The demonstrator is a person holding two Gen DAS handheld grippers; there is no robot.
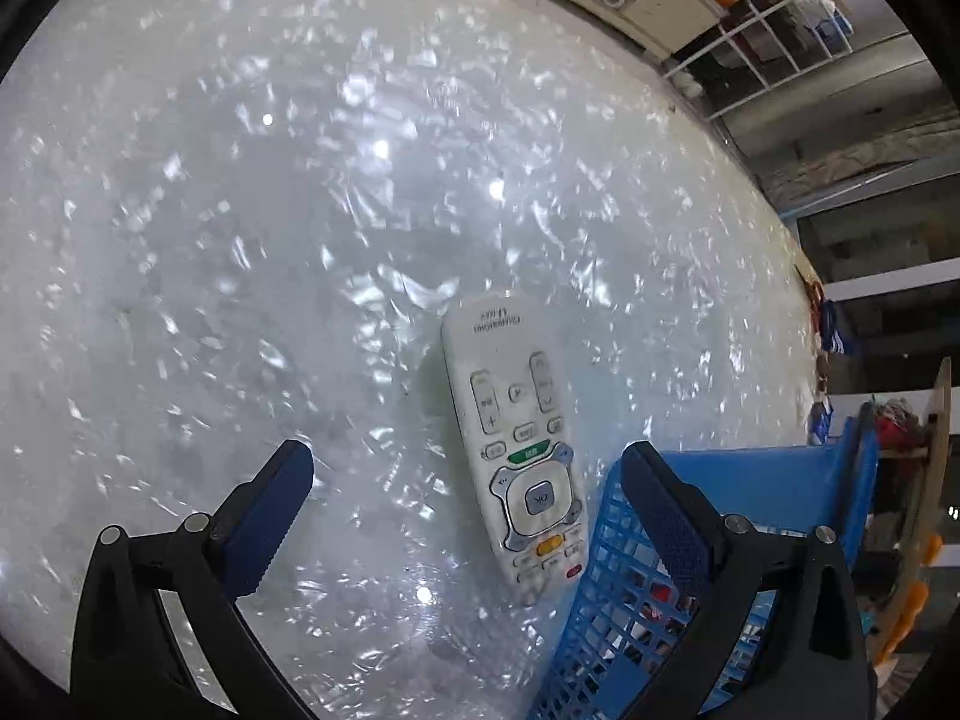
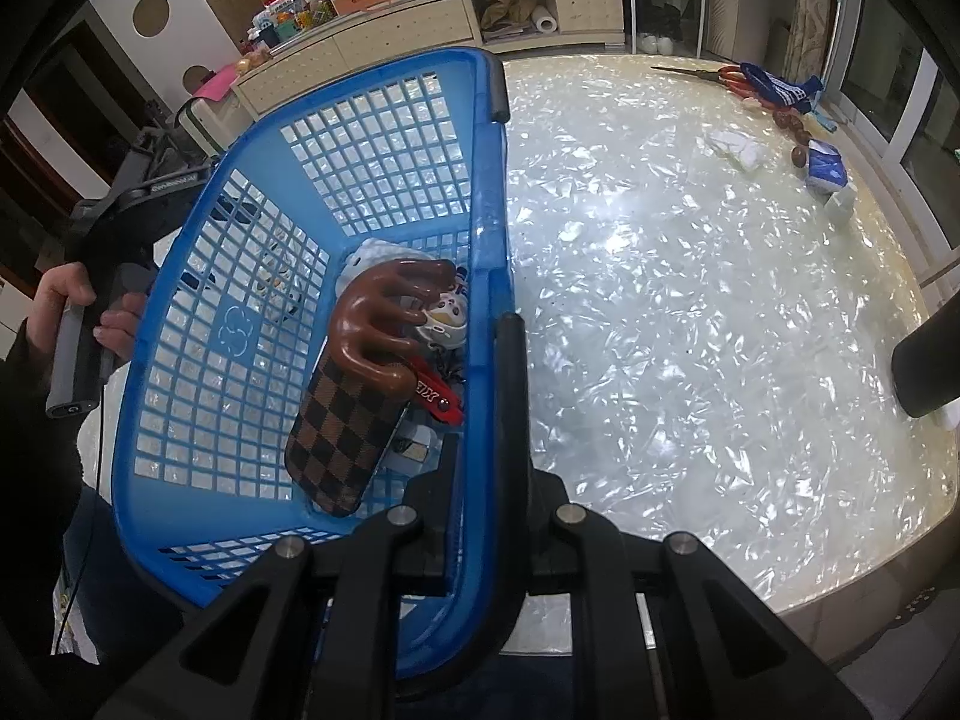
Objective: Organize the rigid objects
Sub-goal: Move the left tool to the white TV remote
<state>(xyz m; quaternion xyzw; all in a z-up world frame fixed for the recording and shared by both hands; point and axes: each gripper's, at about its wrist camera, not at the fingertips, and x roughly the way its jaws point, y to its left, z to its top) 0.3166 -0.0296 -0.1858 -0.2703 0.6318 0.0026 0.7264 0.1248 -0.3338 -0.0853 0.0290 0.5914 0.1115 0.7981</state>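
Observation:
A white remote control [image 1: 510, 450] lies flat on the shimmering white table [image 1: 300, 210]. My left gripper [image 1: 465, 462] hangs over it, open, and the remote shows between the two fingers without touching either pad. My right gripper [image 2: 480, 384] is shut on the long side wall of the blue plastic basket [image 2: 198, 324], one finger inside and one outside. In the basket lie a brown wooden massager [image 2: 384, 312], a brown checkered case [image 2: 342, 432], a red item [image 2: 441, 399] and a small white figure [image 2: 447, 318]. The basket's corner [image 1: 750, 480] stands just right of the remote.
At the table's far right lie red-handled scissors [image 2: 720, 75], a blue cloth [image 2: 774, 87], a white tissue [image 2: 741, 150], brown nuts [image 2: 786, 120] and a blue packet [image 2: 825, 168]. A dark cylinder [image 2: 927, 360] stands at the right edge. A person's hand [image 2: 72, 300] holds the left gripper's handle.

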